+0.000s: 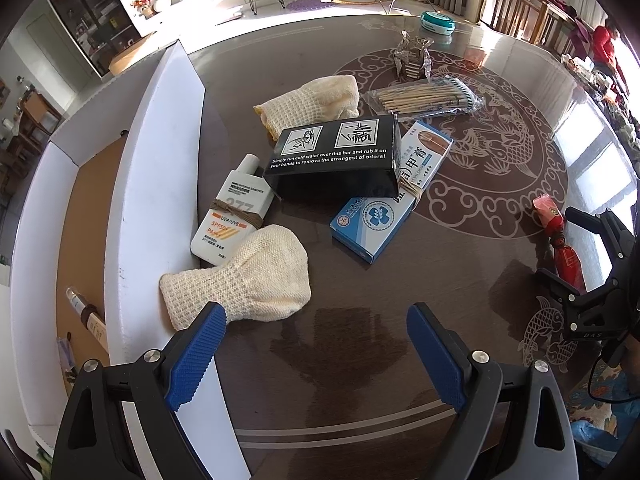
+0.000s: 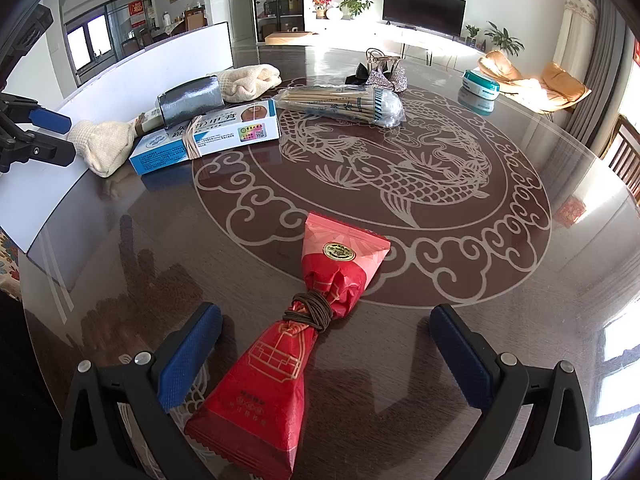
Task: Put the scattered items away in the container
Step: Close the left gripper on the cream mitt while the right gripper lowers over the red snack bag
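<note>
Bright daylight from windows; glare on glossy table [image 2: 400,280]; sharp focus; strong fisheye bending, dark corners.

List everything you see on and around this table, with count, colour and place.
knitted cloth mitts: two, cream, beside the box wall
sunscreen tube: one, white, cord-wrapped, against the box
black carton: one, on the pile
blue-white cartons: two, cord-tied
cotton swab packet: one, clear, mid-table
red wrapped packet: one, cord-tied, between right tongs
round tin: one, teal-white, far edge
cardboard box: one, white, left
left tongs: open
right tongs: open
</note>
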The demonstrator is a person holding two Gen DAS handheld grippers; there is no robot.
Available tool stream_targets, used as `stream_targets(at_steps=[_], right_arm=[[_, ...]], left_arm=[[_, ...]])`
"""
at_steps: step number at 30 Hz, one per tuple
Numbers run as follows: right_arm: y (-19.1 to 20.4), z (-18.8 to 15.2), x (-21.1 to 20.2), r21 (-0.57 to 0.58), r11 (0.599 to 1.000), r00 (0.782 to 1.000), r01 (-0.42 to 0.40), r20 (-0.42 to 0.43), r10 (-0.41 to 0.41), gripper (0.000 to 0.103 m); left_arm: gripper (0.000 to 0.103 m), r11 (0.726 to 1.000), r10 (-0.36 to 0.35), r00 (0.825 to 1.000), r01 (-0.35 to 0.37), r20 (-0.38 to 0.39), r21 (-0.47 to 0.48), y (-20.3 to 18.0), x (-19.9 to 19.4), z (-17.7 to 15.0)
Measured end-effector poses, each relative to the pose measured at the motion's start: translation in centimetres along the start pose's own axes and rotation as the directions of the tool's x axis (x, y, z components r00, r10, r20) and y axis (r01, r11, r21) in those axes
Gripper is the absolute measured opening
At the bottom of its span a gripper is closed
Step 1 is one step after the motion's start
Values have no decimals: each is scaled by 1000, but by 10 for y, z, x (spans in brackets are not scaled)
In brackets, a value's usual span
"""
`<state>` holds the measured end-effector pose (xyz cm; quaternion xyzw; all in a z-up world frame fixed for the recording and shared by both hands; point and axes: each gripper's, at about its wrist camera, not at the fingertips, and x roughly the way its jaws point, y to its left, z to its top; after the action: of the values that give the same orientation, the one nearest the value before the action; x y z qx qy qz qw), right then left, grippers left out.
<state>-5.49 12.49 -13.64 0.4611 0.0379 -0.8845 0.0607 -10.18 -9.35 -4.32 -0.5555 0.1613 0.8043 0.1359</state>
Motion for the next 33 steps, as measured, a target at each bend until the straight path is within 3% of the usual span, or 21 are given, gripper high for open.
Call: stream_targets(at_steps=[9, 16, 20, 26, 33], right_arm=[[0, 0, 0, 0, 1000, 1000, 0, 0, 0, 103], [0, 0, 0, 0, 1000, 1000, 0, 0, 0, 103], [0, 0, 0, 0, 1000, 1000, 0, 0, 0, 103], [0, 0, 0, 0, 1000, 1000, 0, 0, 0, 103], [0, 0, 0, 0, 1000, 1000, 0, 0, 0, 103]], left_arm=[[93, 1000, 2, 1000, -2, -1, -9, 1, 1, 0], [93, 991, 106, 991, -99, 77, -93, 23, -14, -1], [93, 988, 75, 996, -67, 51, -137, 34, -6, -1], [93, 989, 111, 994, -111, -12, -95, 27, 13, 0], [93, 982, 183, 982, -179, 54, -67, 27, 23, 15]])
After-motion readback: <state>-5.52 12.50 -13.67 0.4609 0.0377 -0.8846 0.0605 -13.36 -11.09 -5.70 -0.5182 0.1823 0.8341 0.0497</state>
